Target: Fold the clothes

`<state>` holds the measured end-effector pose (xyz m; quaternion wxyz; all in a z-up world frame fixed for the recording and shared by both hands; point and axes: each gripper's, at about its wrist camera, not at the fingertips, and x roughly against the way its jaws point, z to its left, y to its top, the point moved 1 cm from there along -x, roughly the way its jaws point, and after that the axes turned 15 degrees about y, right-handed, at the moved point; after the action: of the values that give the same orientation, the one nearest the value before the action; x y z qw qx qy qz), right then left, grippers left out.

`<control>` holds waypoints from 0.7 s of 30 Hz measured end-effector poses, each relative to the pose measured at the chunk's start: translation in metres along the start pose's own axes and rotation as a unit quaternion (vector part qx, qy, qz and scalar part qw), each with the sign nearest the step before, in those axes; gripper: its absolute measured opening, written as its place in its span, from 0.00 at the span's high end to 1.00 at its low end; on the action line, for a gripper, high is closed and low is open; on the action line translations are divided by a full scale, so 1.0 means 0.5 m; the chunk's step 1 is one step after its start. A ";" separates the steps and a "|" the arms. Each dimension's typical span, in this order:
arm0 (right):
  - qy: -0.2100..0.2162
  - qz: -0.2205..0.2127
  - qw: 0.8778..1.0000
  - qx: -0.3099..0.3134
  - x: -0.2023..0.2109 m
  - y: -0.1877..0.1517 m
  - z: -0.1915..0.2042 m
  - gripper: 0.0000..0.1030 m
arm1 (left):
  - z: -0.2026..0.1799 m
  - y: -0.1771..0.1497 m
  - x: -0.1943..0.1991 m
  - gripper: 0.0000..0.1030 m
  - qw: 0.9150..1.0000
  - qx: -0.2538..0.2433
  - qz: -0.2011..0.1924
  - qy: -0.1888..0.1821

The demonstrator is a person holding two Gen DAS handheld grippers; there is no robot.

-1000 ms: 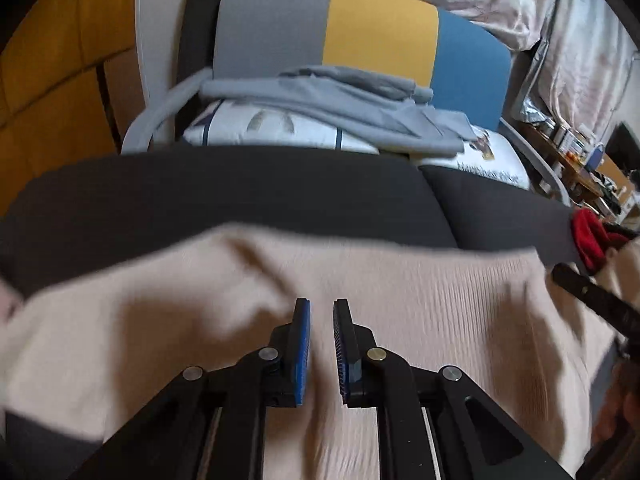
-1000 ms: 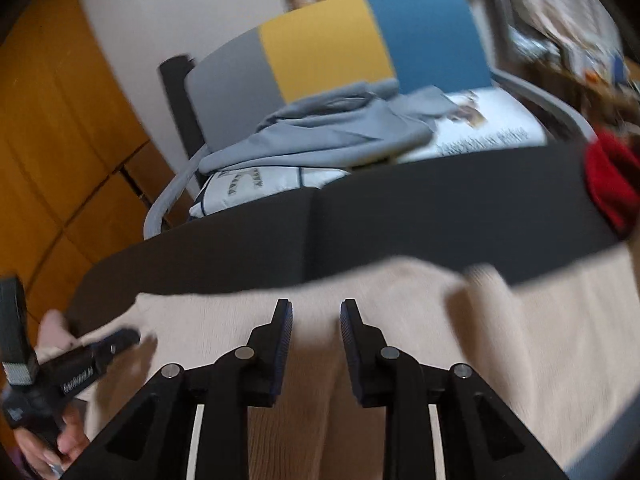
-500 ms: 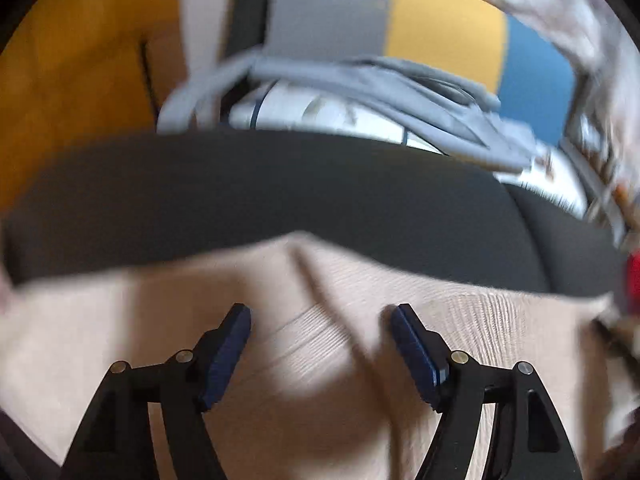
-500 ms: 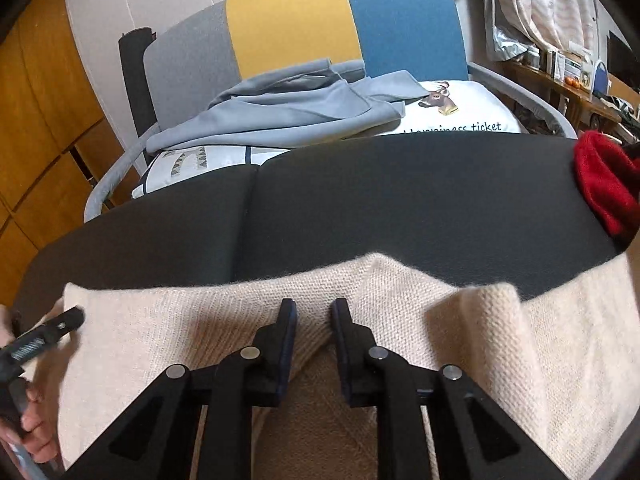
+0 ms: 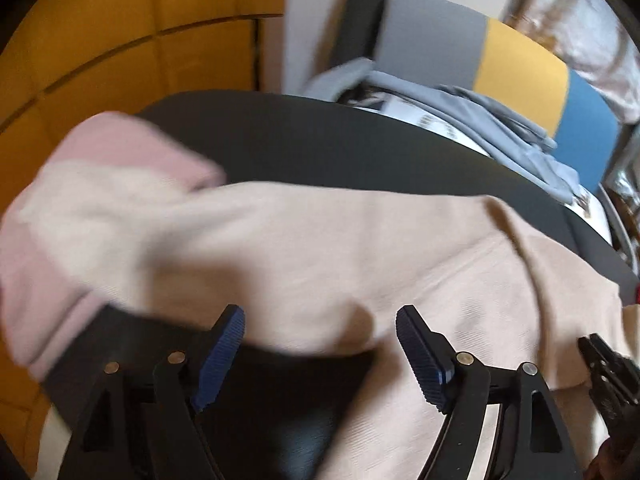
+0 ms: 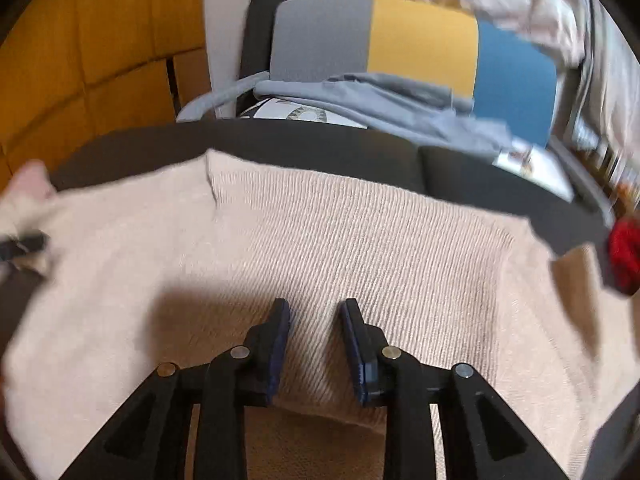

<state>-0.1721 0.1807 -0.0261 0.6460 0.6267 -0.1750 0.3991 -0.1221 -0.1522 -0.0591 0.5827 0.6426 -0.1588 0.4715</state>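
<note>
Knitwear fills the left wrist view: a beige sweater (image 5: 360, 248) lies spread over a dark cushioned seat (image 5: 360, 148), its pink cuffed end (image 5: 120, 148) bunched at the far left. The left tongs (image 5: 320, 344) stand wide, still opening, with nothing between the pads; they hover over the sweater's near edge, probably so the cloth lies flat before a fresh hold. The right tongs' tip (image 5: 604, 364) pokes in at the lower right. Behind, a grey garment (image 5: 500, 120) is draped over a chair with a grey, yellow and blue back (image 5: 516, 64). No writing is legible; the view is blurred.

From the right wrist, the right tongs (image 6: 316, 344) are partly apart and opening, above the ribbed knit without pinching it. A red cloth (image 6: 624, 252) sits at the right edge. The printed cushion (image 6: 288, 114) carries marks too smeared to read.
</note>
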 end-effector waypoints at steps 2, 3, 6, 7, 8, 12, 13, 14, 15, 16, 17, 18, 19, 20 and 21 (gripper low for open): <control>-0.015 -0.004 1.000 0.018 -0.003 -0.008 0.011 0.73 | 0.057 -0.006 0.001 0.20 1.000 0.025 0.003 0.012; -0.017 -0.005 1.000 0.018 -0.004 -0.009 0.011 0.73 | 0.087 -0.007 0.001 0.19 0.999 0.040 0.005 0.020; -0.015 -0.008 1.000 0.017 -0.003 -0.011 0.009 0.73 | 0.188 0.009 -0.004 0.18 0.994 0.092 0.004 0.055; -0.015 -0.009 1.000 0.017 -0.004 -0.011 0.008 0.73 | 0.221 0.016 -0.006 0.17 0.992 0.109 0.004 0.068; -0.016 -0.010 1.000 0.018 -0.004 -0.011 0.007 0.73 | 0.253 0.023 -0.008 0.14 0.989 0.127 0.003 0.081; -0.028 -0.011 0.999 0.026 0.000 -0.016 0.020 0.72 | 0.367 0.063 -0.045 0.11 0.970 0.217 0.020 0.108; -0.030 -0.011 0.999 0.028 0.001 -0.016 0.023 0.72 | 0.386 0.073 -0.061 0.11 0.965 0.237 0.032 0.103; -0.031 -0.011 0.999 0.028 0.001 -0.015 0.024 0.72 | 0.403 0.079 -0.077 0.11 0.962 0.252 0.049 0.097; -0.031 -0.011 0.999 0.029 0.002 -0.015 0.024 0.72 | 0.418 0.084 -0.096 0.11 0.956 0.268 0.070 0.093; -0.030 -0.012 0.999 0.029 0.001 -0.015 0.023 0.72 | 0.432 0.083 -0.113 0.11 0.951 0.286 0.084 0.084; -0.030 -0.012 0.999 0.028 0.001 -0.015 0.022 0.72 | 0.445 0.083 -0.129 0.12 0.945 0.303 0.099 0.076; -0.028 -0.013 0.999 0.027 0.001 -0.015 0.020 0.72 | 0.458 0.083 -0.143 0.12 0.938 0.320 0.111 0.066; -0.027 -0.013 0.999 0.026 0.001 -0.014 0.019 0.72 | 0.465 0.083 -0.150 0.12 0.934 0.334 0.113 0.054; -0.027 -0.014 0.999 0.026 0.000 -0.015 0.019 0.72 | 0.471 0.084 -0.155 0.12 0.931 0.346 0.114 0.042; -0.026 -0.014 0.999 0.026 0.000 -0.015 0.019 0.72 | 0.475 0.087 -0.157 0.12 0.929 0.351 0.113 0.033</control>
<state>-0.1640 0.1727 -0.0296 0.6302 0.6562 -0.1724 0.3776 -0.0946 -0.4042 -0.0660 0.2671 0.7682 -0.0358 0.5807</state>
